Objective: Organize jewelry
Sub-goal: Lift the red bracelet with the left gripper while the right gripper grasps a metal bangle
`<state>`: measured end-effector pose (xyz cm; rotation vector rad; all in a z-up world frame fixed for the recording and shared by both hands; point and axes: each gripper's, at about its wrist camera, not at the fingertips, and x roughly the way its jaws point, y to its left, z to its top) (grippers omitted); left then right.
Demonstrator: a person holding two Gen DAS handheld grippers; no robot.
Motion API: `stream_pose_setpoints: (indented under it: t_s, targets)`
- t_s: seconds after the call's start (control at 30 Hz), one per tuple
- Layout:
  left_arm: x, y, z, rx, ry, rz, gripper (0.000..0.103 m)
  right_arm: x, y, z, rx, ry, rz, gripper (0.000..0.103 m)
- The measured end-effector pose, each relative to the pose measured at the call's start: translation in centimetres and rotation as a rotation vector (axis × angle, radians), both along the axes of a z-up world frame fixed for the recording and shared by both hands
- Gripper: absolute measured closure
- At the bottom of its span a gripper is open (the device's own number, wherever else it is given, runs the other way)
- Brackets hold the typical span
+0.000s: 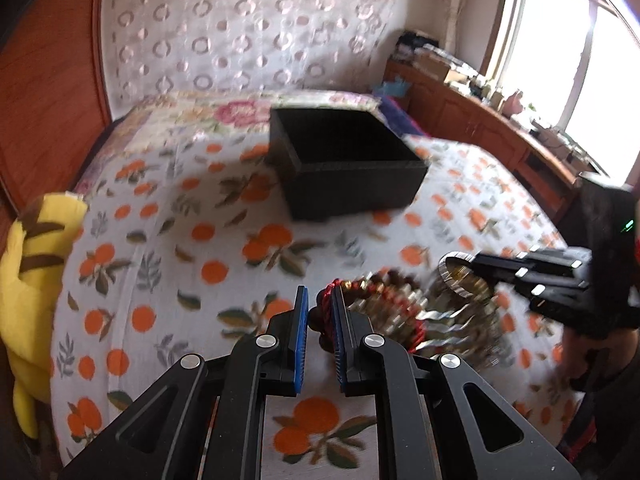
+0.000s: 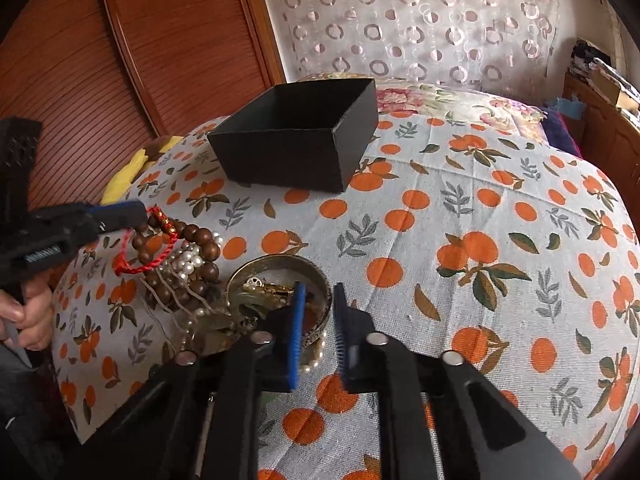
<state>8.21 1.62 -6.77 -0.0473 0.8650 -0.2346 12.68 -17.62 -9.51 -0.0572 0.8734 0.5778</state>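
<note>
Two hand-held grippers over one tangle of jewelry, and much of it is hard to read. The left wrist view is smeared with blur, so the jewelry pile (image 1: 404, 312) shows as streaks of gold, silver and red. The left hand-held gripper (image 1: 319, 297) is pinched on the red cord bracelet (image 1: 326, 294), its blue pads nearly together with the cord between them; how much of the cord runs behind the right pad I cannot tell.

In the right wrist view that cord (image 2: 132, 268) loops down from the left gripper's tip, with the brown wooden beads (image 2: 200, 236) and the pearls (image 2: 188, 258) heaped just beyond it. The person's hand (image 2: 32, 316) on the grip is cut off by the frame's edge.

The right hand-held gripper (image 2: 320, 292) is clamped on the near wall of the metal bangle (image 2: 276, 260), one pad inside the ring and one outside; the left pad hides part of the small gold pieces lying inside it, too jumbled to name. From the left gripper, the bangle (image 1: 450, 276) sits ahead and to the right, touching the other gripper's tip.

The black box (image 2: 280, 152) stands well ahead of both grippers, open-topped, its floor hidden in shadow.

All of it rests on the orange-print bed cover (image 2: 480, 220). A yellow plush toy (image 1: 36, 260) is off to the left gripper's left, half out of frame; a lace drape (image 1: 240, 32) with ring patterns hangs behind, a reddish wooden panel (image 2: 160, 40) beside it; a wooden cabinet (image 1: 480, 128) and a bright window (image 1: 560, 60) lie far right, washed out.
</note>
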Motion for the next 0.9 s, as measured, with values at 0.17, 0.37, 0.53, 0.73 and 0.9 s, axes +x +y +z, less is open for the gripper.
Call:
stream_pose_setpoints:
  t_s: [0.17, 0.37, 0.53, 0.73, 0.9]
  targets:
    - [-0.1, 0.7, -1.4, 0.012, 0.031, 0.017, 0.093, -0.3, -0.1, 0.3, -0.003, -0.017, -0.003, 0.098]
    - [-0.6, 1.8, -1.8, 0.012, 0.03, 0.032, 0.094, -0.5, -0.1, 0.3, 0.0, -0.023, -0.005, 0.098]
    - [-1.0, 2.2, -1.4, 0.009, 0.0, 0.046, 0.103, -0.9, -0.2, 1.0, 0.014, -0.045, -0.004, 0.099]
    - [-1.6, 2.0, 1.5, 0.003, -0.09, 0.054, 0.103, -1.5, 0.2, 2.5, 0.004, -0.106, 0.001, 0.099]
    - [-1.0, 1.5, 2.2, 0.026, -0.091, 0.034, 0.103, -1.5, 0.0, 3.4, 0.004, -0.135, -0.005, 0.099]
